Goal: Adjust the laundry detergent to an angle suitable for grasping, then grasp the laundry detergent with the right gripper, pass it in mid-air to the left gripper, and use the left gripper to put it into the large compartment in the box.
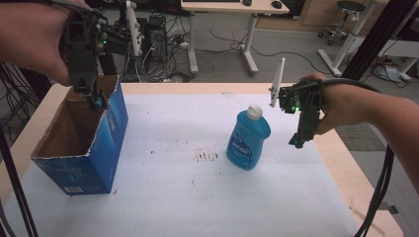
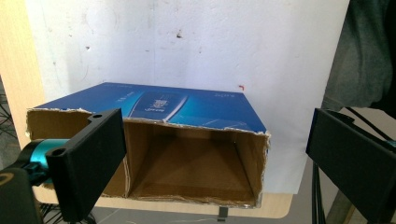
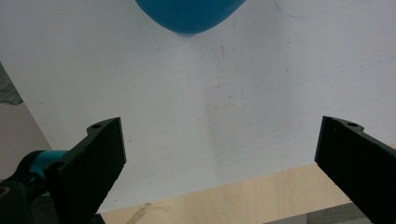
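**Tabletop and Items Resting on It**

The tabletop (image 1: 341, 163) is light wood. A white sheet (image 1: 197, 197) covers most of it, leaving bare wood strips along the far, left and right edges. Small dark reddish marks (image 1: 205, 156) stain the sheet near its middle. An open-topped blue cardboard box (image 1: 94, 158), brown inside, stands on the sheet toward the left edge. A blue bottle (image 1: 248, 139) with a white cap lies on the sheet right of centre, cap toward the far edge.

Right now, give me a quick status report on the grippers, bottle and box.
Left gripper open over box. Right gripper open beside blue bottle, holding nothing. Bottle upright, path clear.
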